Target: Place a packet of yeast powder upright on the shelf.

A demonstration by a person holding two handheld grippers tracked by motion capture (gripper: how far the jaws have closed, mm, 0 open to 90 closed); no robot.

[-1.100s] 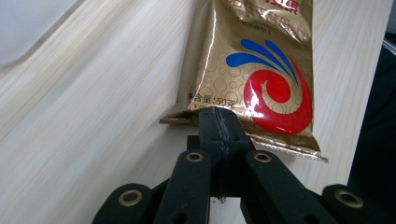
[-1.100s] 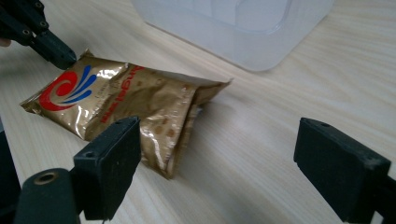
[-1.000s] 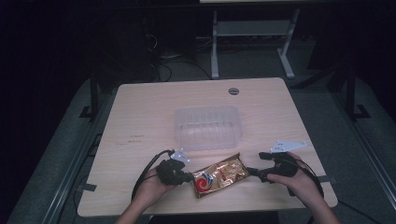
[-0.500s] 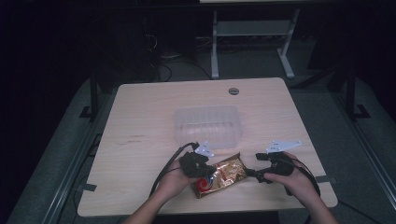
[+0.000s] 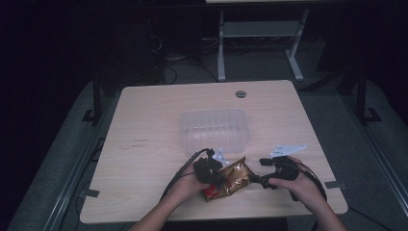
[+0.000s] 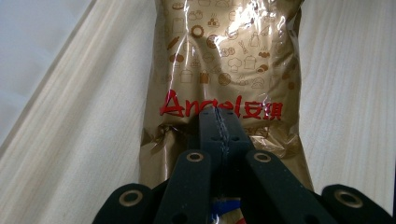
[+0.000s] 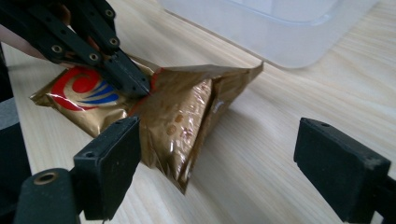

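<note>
Bag (image 5: 231,177): gold snack bag with red lettering, lying near the front edge of the worktop (image 5: 144,144), between the two grippers; the end toward the right gripper is lifting off the wood into a tent shape.
Bag print: red text and small bakery drawings showing in the left gripper view (image 6: 219,70); a red and blue swirl logo showing at the far end in the right gripper view (image 7: 173,116).
Left gripper (image 5: 211,169): fingers (image 6: 219,135) are pressing together, clamping on a fold of the bag's film.
Right gripper (image 5: 262,179): fingers (image 7: 109,161) are standing wide apart, gripping nothing; one finger is sitting just beside the raised end of the bag, the other well clear over bare wood.
Tub (image 5: 214,130): clear plastic, sitting mid-worktop just behind the bag; contents not discernible.
Hands: each is holding its gripper, forearms coming in from the near edge.
</note>
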